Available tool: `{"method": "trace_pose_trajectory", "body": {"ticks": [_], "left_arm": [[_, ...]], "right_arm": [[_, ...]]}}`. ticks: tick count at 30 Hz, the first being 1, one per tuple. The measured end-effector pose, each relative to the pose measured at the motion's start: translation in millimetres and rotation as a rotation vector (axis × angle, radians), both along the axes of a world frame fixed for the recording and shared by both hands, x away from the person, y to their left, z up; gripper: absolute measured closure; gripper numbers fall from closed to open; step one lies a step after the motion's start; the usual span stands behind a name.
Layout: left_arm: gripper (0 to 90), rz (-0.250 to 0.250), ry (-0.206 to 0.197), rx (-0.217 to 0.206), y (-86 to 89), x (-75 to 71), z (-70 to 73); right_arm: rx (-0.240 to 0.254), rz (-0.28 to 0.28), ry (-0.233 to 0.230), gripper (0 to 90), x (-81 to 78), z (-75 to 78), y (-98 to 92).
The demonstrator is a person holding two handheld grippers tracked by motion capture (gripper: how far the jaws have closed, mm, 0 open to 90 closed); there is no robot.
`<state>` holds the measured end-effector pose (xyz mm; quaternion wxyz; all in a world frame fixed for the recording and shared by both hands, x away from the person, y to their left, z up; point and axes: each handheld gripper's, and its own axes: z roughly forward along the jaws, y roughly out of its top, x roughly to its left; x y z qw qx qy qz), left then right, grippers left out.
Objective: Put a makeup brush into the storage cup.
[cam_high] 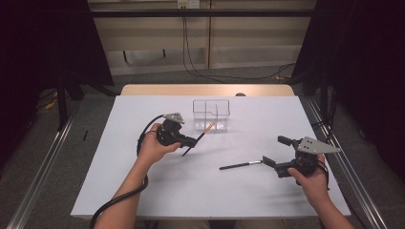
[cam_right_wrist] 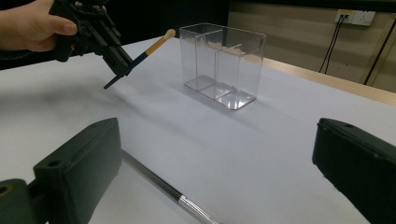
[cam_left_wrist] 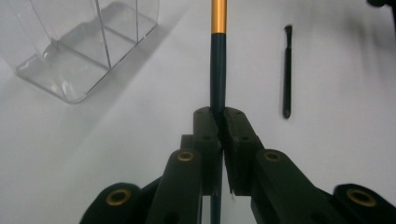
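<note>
While the left hand-held gripper [cam_high: 195, 141] is clamped on a dark brush [cam_high: 197, 139] w/ gold band, gripped mid-handle, the brush tip points up and away from it toward the clear divided box [cam_high: 211, 114] just ahead. Its own view shows pads pinched tight on the handle [cam_left_wrist: 217, 70]; tip is cut off at frame top, box [cam_left_wrist: 84, 51] ahead-left, a second black brush [cam_left_wrist: 287, 70] lying ahead-right. Right hand-held gripper [cam_high: 274, 151] is held w/ jaws wide apart, nothing between them; the second brush [cam_high: 240, 165] lies on the worktop [cam_high: 200, 191] just by its near jaw. Right gripper view adds the pale tip [cam_right_wrist: 169, 33] near the box [cam_right_wrist: 223, 63]; second brush [cam_right_wrist: 163, 186] is partly hidden behind the jaw, bristle end not seen.
</note>
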<state>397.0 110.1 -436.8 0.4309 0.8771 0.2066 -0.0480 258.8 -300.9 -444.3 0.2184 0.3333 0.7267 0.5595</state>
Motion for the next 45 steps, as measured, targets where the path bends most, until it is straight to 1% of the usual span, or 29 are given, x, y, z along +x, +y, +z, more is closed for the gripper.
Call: {"method": "trace_pose_trajectory", "body": {"ticks": [1, 2, 4, 5, 6, 7, 8, 11, 12, 14, 16, 17, 19, 21, 22, 23, 24, 25, 27, 28, 29, 30, 32, 34, 35, 37, 40, 45], "left_arm": [[84.5, 0.003, -0.001, -0.020, 1.1, -0.6, -0.2], [84.5, 0.004, -0.003, -0.030, 2.2, -1.1, 0.2], [84.5, 0.011, -0.002, -0.080, 4.2, -3.4, 0.2], [84.5, 0.013, -0.008, -0.108, 5.4, -5.1, 0.3], [84.5, 0.012, -0.008, -0.126, 5.9, -6.1, 0.4], [84.5, 0.012, -0.008, -0.126, 5.9, -6.1, 0.4], [84.5, 0.015, -0.013, -0.146, 6.5, -7.1, 0.7], [84.5, 0.020, -0.011, -0.198, 7.2, -8.1, 2.2], [84.5, 0.014, -0.003, -0.221, 6.9, -8.6, 3.0], [84.5, 0.016, 0.000, -0.255, 5.6, -9.9, 3.1], [84.5, 0.018, -0.002, -0.281, 4.1, -10.3, 2.8], [84.5, 0.018, 0.001, -0.305, 2.5, -10.7, 1.7], [84.5, 0.018, 0.001, -0.313, 1.2, -11.3, 1.0], [84.5, 0.018, -0.002, -0.322, -1.4, -12.5, -0.2], [84.5, 0.017, -0.002, -0.342, -2.7, -13.7, -0.8], [84.5, 0.017, -0.002, -0.342, -2.7, -13.7, -0.8], [84.5, 0.019, 0.000, -0.361, -3.2, -14.5, -0.4], [84.4, 0.020, 0.003, -0.375, -3.8, -15.3, 0.0], [84.4, 0.025, -0.009, -0.376, -4.9, -16.7, 0.9], [84.5, 0.024, -0.007, -0.390, -5.4, -17.3, 0.6], [84.5, 0.025, -0.006, -0.397, -5.8, -17.5, 0.3], [84.4, 0.024, -0.006, -0.406, -6.6, -18.0, -0.2], [84.5, 0.021, -0.013, -0.402, -6.9, -18.0, -0.3], [84.5, 0.020, -0.011, -0.413, -8.5, -18.9, -0.7], [84.4, 0.015, -0.017, -0.412, -9.8, -19.5, -1.0], [84.5, 0.017, -0.018, -0.411, -10.4, -19.8, -1.2], [84.4, 0.016, -0.017, -0.420, -11.8, -20.6, -2.1], [84.4, 0.007, -0.021, -0.420, -13.6, -21.6, -1.9]], "right_arm": [[0.005, -0.002, 0.002, 1.1, 0.6, 0.8, 1.1], [0.006, 0.000, 0.003, 1.0, 0.9, 0.9, 1.6], [0.005, 0.002, 0.007, 1.0, 1.5, 0.8, 3.6], [0.006, 0.003, 0.007, 1.0, 1.8, 0.7, 4.4], [0.006, 0.004, 0.007, 1.0, 2.0, 0.8, 5.4], [0.006, 0.004, 0.007, 1.0, 2.0, 0.8, 5.4], [0.005, 0.006, 0.009, 1.0, 2.3, 1.0, 6.5], [0.004, 0.010, 0.009, 1.0, 3.2, 2.1, 9.6], [0.006, 0.007, 0.006, 1.0, 3.6, 2.9, 10.6], [0.006, 0.007, 0.007, 1.0, 3.6, 3.1, 11.0], [0.009, 0.003, 0.010, 0.9, 4.2, 3.8, 11.7], [0.018, 0.004, 0.015, 0.9, 5.2, 4.7, 12.4], [0.021, 0.004, 0.017, 0.8, 5.5, 5.4, 12.7], [0.043, 0.005, 0.021, 0.8, 6.7, 7.0, 12.8], [0.058, 0.006, 0.022, 0.7, 9.8, 10.1, 12.8], [0.058, 0.006, 0.022, 0.7, 9.8, 10.1, 12.8], [0.060, 0.004, 0.020, 0.7, 11.2, 11.2, 13.0], [0.077, 0.006, 0.026, 0.6, 13.5, 12.6, 13.9], [0.086, 0.006, 0.030, 0.4, 17.0, 14.1, 16.6], [0.096, 0.009, 0.038, 0.2, 20.5, 14.4, 20.6], [0.096, 0.009, 0.038, 0.2, 20.5, 14.4, 20.6], [0.102, 0.011, 0.062, 0.0, 24.0, 14.0, 24.8], [0.110, 0.017, 0.067, 0.0, 26.6, 13.6, 28.3], [0.106, 0.022, 0.070, 0.0, 29.2, 13.9, 32.2], [0.107, 0.025, 0.070, 0.0, 30.5, 14.1, 33.6], [0.107, 0.025, 0.072, 0.0, 31.7, 14.3, 34.8], [0.111, 0.026, 0.086, 0.0, 35.5, 15.2, 38.4], [0.117, 0.028, 0.077, 0.0, 39.3, 19.1, 45.0]]}}
